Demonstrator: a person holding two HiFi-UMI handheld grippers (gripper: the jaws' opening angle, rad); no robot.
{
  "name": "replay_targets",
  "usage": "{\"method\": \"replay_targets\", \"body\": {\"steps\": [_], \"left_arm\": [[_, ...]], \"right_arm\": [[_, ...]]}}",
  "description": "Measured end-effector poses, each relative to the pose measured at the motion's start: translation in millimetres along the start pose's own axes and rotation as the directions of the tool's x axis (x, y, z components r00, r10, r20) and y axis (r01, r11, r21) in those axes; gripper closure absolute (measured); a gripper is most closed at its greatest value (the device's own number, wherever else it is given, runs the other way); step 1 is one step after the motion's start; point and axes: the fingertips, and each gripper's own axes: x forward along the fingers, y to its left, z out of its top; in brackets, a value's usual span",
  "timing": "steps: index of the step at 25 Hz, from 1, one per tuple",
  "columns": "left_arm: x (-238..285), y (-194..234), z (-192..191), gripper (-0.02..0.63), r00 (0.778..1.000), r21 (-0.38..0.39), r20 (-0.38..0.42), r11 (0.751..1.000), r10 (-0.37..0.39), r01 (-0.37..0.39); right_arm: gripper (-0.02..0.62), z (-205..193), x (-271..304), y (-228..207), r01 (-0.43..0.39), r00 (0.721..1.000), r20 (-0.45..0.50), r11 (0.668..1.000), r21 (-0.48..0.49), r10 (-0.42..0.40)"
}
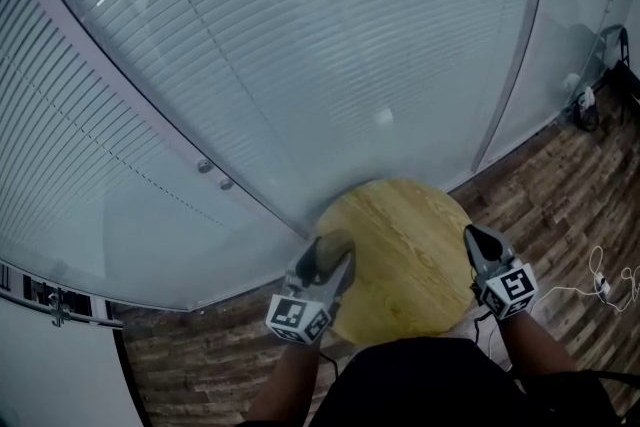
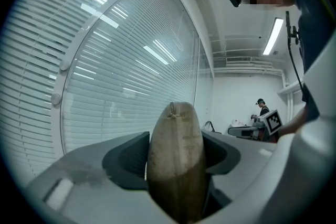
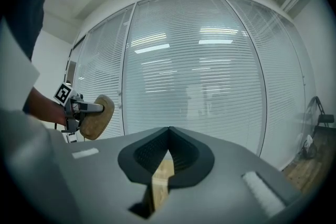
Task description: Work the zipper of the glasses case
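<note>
A tan fabric glasses case stands on edge between the jaws of my left gripper, which is shut on it. From the head view, the left gripper holds the case over the left rim of a round wooden table. The right gripper view shows the case hanging off to the left in the other gripper. My right gripper is shut with nothing in it; only table wood shows below its jaws. It hovers at the table's right rim. The zipper is not visible.
A glass wall with slatted blinds curves behind the table. Dark wood flooring lies to the right, with white cables and a black stand. A person stands far off in the room.
</note>
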Motion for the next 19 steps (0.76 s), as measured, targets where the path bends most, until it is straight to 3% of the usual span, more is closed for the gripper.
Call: {"method": "replay_targets", "body": {"steps": [6,12,19], "left_arm": [[12,-3,-6,0.31,1.0,0.014,0.002,1.0,-0.013,0.013],[19,2,11,0.31,1.0,0.017,0.006,1.0,-0.022,0.022],[29,-8,19,0.31,0.998,0.061,-0.003,0.996,-0.059,0.059]], "right_arm": [[0.588,-5,0,-8,0.004,1.0,0.013,1.0,-0.005,-0.004],[0.588,11,5,-9,0.015,0.999,0.029,1.0,-0.025,-0.015],[0.588,6,3,-11,0.007,0.999,0.032,0.999,0.045,-0.008]]}}
